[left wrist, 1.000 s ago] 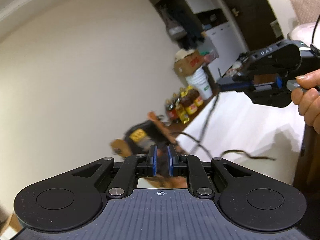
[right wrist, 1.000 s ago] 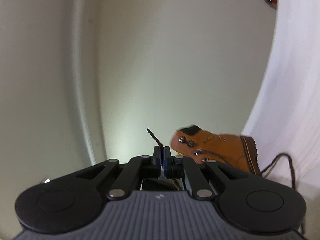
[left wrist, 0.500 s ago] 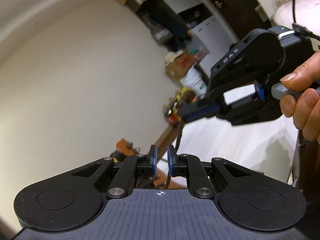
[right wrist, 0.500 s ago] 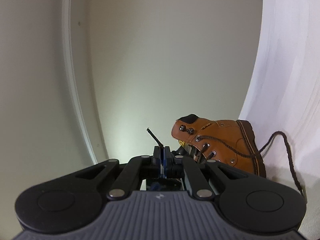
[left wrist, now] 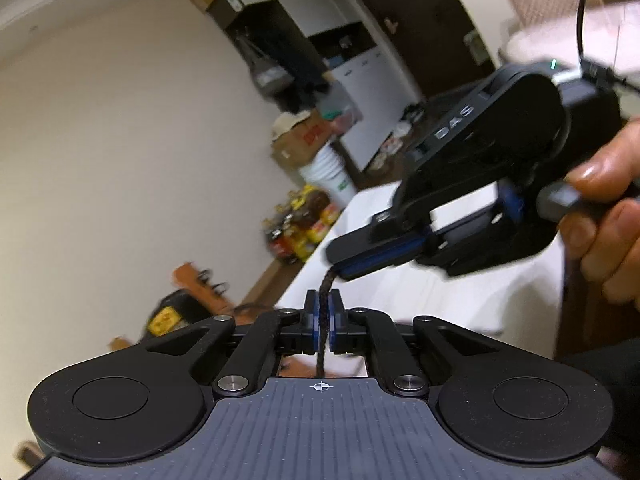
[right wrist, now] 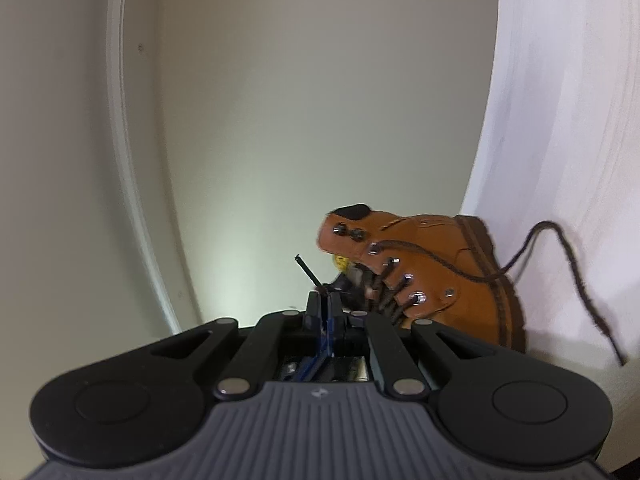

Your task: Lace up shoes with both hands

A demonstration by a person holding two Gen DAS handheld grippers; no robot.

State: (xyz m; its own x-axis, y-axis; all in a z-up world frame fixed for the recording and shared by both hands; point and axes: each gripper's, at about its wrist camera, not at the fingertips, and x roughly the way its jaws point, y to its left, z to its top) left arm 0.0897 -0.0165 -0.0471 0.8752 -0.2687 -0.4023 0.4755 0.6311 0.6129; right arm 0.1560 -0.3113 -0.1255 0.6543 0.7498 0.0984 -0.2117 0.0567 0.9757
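Note:
A tan boot point(right wrist: 420, 272) with metal eyelets lies on the white table point(right wrist: 560, 120); in the left wrist view it is a blurred shape point(left wrist: 188, 280) low on the left. A dark brown lace point(left wrist: 325, 300) runs down from my right gripper point(left wrist: 340, 266) and passes between the pads of my left gripper point(left wrist: 323, 312), whose jaws are closing and pinch it. In the right wrist view my right gripper point(right wrist: 325, 304) has its jaws opening, a thin gap showing, with the lace tip point(right wrist: 306, 270) poking out past them. The other lace end point(right wrist: 560, 248) trails loose on the table.
A hand point(left wrist: 600, 220) holds the right gripper's handle. Beyond the table's far end stand bottles point(left wrist: 300, 232), a white bucket point(left wrist: 328, 172), a cardboard box point(left wrist: 300, 136) and a white cabinet point(left wrist: 368, 92). A plain wall point(right wrist: 280, 120) rises behind the boot.
The right gripper has come in close above the left gripper's fingertips. The left pads have drawn together onto the lace. The right jaws have parted a little, and the boot looks nearer.

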